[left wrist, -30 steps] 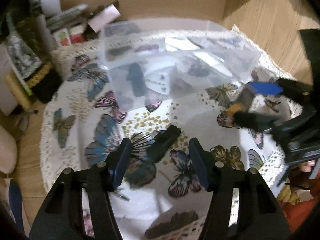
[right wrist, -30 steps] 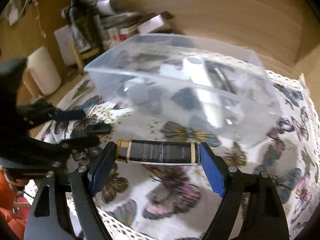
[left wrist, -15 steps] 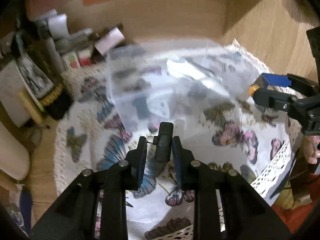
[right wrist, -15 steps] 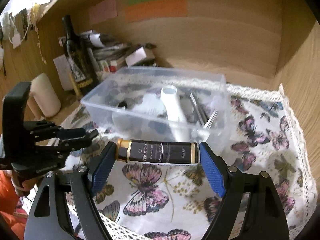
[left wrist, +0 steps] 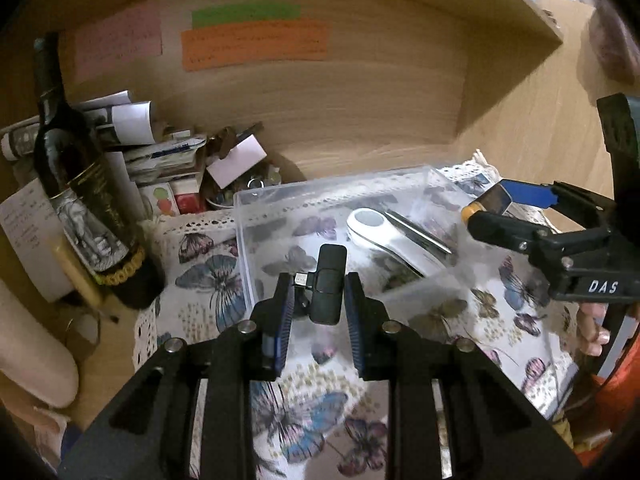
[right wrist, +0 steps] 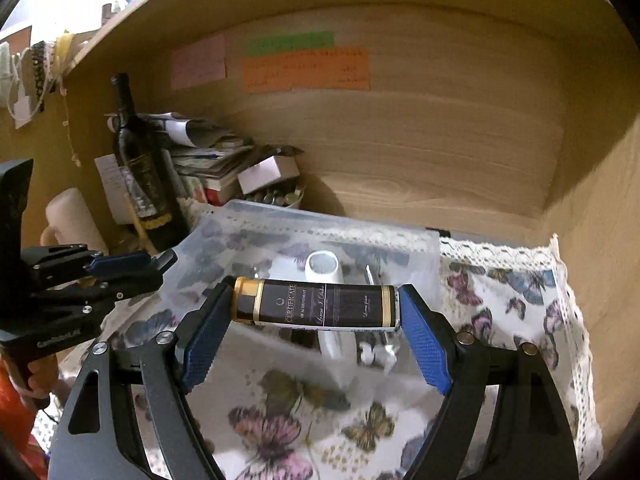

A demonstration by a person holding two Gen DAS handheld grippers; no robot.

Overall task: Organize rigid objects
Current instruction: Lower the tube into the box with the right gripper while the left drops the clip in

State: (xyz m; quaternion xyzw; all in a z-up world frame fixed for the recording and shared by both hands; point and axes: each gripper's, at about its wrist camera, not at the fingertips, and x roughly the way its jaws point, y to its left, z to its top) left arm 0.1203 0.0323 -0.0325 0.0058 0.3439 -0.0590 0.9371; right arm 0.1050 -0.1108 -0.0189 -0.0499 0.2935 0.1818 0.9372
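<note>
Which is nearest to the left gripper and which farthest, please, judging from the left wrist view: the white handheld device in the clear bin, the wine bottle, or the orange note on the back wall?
From the left gripper:
1. White handheld device, lying in the clear bin just ahead, slightly right.
2. Wine bottle, standing off to the left beside the cloth.
3. Orange note, high on the back wall.

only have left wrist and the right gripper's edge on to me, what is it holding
Observer: A black tube with gold bands, printed "CERTIFICATE", in the right gripper.
Operator: gripped how
Observer: End to end: the blue-padded fingers press its two ends, and the tube lies level.
Operator: is it over the bin
Observer: Cannot tell. It hangs in front of the clear plastic bin, with the white handheld device showing just behind it.
</note>
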